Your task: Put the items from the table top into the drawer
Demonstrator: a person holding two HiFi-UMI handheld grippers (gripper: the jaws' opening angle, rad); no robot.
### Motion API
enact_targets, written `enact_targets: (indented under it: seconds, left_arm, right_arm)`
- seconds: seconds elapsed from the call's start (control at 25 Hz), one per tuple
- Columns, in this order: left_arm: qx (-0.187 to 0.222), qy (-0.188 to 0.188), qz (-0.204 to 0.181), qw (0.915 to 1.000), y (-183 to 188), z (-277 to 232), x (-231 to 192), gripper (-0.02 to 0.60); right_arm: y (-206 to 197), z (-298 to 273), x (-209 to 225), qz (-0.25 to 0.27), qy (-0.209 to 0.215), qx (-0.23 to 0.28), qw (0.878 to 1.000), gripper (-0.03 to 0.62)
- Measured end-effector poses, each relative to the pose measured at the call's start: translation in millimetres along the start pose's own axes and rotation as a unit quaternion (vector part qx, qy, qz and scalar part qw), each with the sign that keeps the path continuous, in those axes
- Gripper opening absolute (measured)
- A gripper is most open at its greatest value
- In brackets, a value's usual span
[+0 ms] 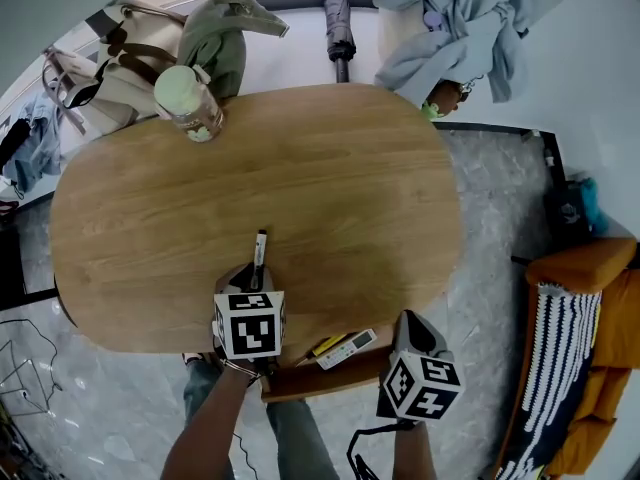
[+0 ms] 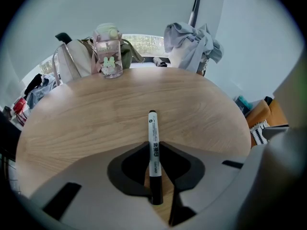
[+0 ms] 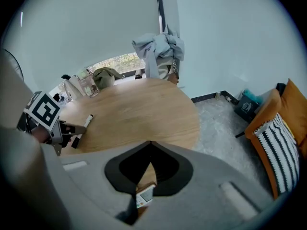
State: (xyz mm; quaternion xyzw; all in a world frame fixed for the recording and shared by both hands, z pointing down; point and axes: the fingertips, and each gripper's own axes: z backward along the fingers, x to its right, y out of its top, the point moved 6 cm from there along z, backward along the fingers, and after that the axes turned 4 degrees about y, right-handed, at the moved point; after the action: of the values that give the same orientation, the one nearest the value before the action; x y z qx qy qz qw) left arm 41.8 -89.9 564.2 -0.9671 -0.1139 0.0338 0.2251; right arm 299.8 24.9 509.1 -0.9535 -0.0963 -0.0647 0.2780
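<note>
A black-and-white marker (image 1: 259,251) lies on the oval wooden table (image 1: 330,188), pointing away from me. My left gripper (image 1: 255,276) is at the marker's near end, and in the left gripper view its jaws are closed against the marker (image 2: 153,128) on both sides. My right gripper (image 1: 412,320) hangs off the table's near edge over the open drawer (image 1: 310,380). Its jaws (image 3: 151,143) meet at the tips with nothing between them. The drawer holds a white device (image 1: 348,348) and a yellow item (image 1: 325,345).
A clear bottle with a green lid (image 1: 190,103) stands at the table's far left. Bags (image 1: 110,63) and hanging clothes (image 1: 450,28) crowd the far side. An orange sofa with a striped cushion (image 1: 575,358) is at the right, on the marble floor.
</note>
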Motion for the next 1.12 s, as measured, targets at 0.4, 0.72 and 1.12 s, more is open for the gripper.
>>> enact_targets:
  seconds: [0.4, 0.72, 1.12]
  left_arm:
    - [0.011, -0.031, -0.034, 0.9989, -4.4, 23.3, 4.3, 0.063]
    - [0.013, -0.07, -0.09, 0.9934, -20.4, 46.5, 21.7, 0.063]
    - [0.004, -0.135, -0.2, 0.9704, -58.4, 69.7, 66.1, 0.063]
  right_arm:
    - [-21.7, 28.9, -7.8, -0.033, -0.025, 0.016, 0.999, 0.005]
    - [-51.4, 56.1, -9.7, -0.073, -0.054, 0.029, 0.995, 0.005]
    - [-94.1, 95.8, -14.0, -0.137, -0.1, 0.056, 0.984, 0.005]
